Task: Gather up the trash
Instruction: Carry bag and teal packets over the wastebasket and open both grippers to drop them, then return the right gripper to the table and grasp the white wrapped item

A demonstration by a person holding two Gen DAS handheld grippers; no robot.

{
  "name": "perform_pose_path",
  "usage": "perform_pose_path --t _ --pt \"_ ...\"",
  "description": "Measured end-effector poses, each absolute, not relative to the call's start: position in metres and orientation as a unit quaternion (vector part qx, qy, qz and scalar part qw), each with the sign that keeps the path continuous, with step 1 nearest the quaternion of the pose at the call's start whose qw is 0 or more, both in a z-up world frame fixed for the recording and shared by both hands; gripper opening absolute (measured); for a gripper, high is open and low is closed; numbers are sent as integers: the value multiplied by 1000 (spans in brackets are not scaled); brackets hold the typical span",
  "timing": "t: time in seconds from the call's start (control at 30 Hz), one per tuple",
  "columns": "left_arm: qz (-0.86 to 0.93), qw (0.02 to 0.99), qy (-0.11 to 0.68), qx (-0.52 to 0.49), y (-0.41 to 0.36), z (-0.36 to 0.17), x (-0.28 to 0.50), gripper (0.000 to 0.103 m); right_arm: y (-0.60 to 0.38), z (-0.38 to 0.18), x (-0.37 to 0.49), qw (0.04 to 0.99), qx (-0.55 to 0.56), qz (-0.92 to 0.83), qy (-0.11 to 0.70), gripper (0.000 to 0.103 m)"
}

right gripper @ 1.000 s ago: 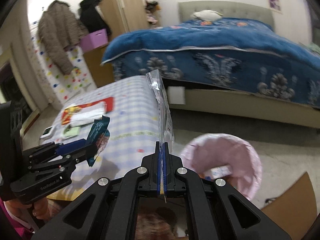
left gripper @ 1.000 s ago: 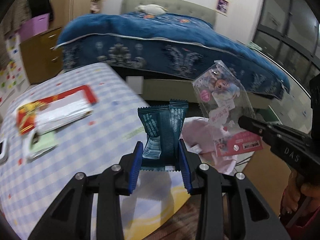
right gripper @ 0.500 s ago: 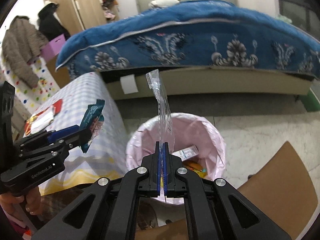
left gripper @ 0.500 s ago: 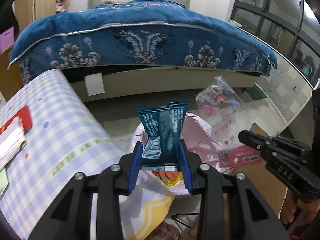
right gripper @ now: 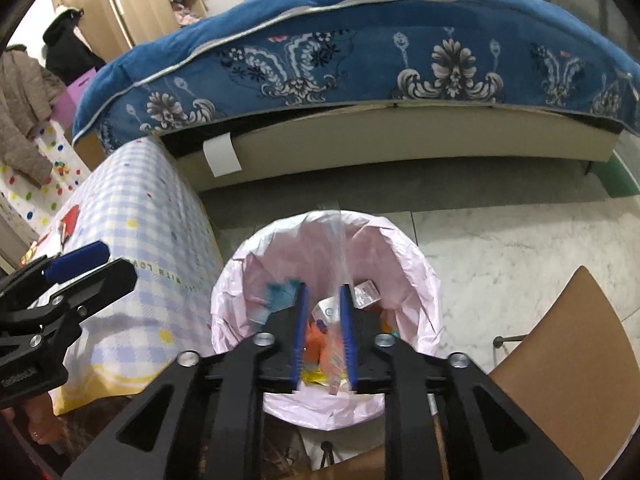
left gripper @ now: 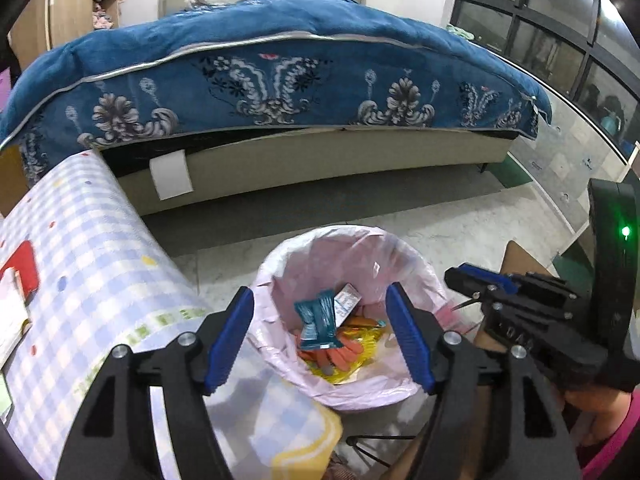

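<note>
A bin with a pink liner (left gripper: 348, 236) stands on the floor right under both grippers. My left gripper (left gripper: 320, 340) is open and its jaws are still opening, with nothing between them. The teal wrapper (left gripper: 318, 320) lies in the bin on orange and yellow trash. In the right wrist view the teal wrapper (right gripper: 276, 296) is a blur inside the bin (right gripper: 420, 264). My right gripper (right gripper: 324, 336) is opening. The clear plastic packet (right gripper: 340, 264) stands blurred between its jaws, loose along the right pad. The right gripper (left gripper: 456, 276) also shows over the bin's right rim.
A table with a blue checked cloth (left gripper: 100, 280) stands left of the bin, and a red packet (left gripper: 20, 268) lies on it. A bed with a blue blanket (left gripper: 280, 80) fills the back. A brown board (right gripper: 560, 360) is at the right. A hand (left gripper: 592, 404) holds the right gripper.
Both grippers swung from the table to above the bin and sank. The left jaws opened and the teal wrapper fell in. The right jaws parted from the clear packet.
</note>
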State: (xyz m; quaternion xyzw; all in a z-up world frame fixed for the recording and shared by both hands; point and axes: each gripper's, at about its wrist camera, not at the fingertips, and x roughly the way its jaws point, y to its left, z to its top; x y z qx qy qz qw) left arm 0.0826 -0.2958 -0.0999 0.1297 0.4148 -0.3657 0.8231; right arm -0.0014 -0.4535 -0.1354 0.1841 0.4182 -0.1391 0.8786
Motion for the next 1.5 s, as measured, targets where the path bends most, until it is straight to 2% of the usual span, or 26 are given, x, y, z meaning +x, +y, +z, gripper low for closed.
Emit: perform_pose_path --t 0.37,0.63,0.67,0.8,0.83,1.23,1.3,1.33,1.43,1.5 --pt "-304 859 402 93 -212 -78 71 68 -425 -84 -17 902 165 -128 378 22" --pt "-259 884 384 67 -145 -61 58 68 -372 -67 -2 912 130 -77 383 22" --pt "-249 887 382 65 -135 -59 57 68 -364 -64 0 913 123 -68 383 23" --pt "-209 900 379 50 -94 -55 56 71 -324 -51 13 919 92 -24 383 39" --pt "-195 904 379 43 -80 -55 57 72 -314 -48 17 920 84 -13 384 40" --pt "-22 929 369 -28 70 -42 81 74 -194 -42 101 915 -2 114 388 40" --pt "-9 928 371 -32 81 -44 88 74 -178 -45 120 912 -9 123 391 37" --pt "-4 927 374 -32 85 -46 95 74 -170 -47 130 911 -12 132 392 26" --pt "4 923 384 -27 92 -55 112 74 -148 -55 166 908 -15 143 394 6" --pt "9 921 388 -22 92 -61 122 74 -136 -63 192 904 -20 148 402 4"
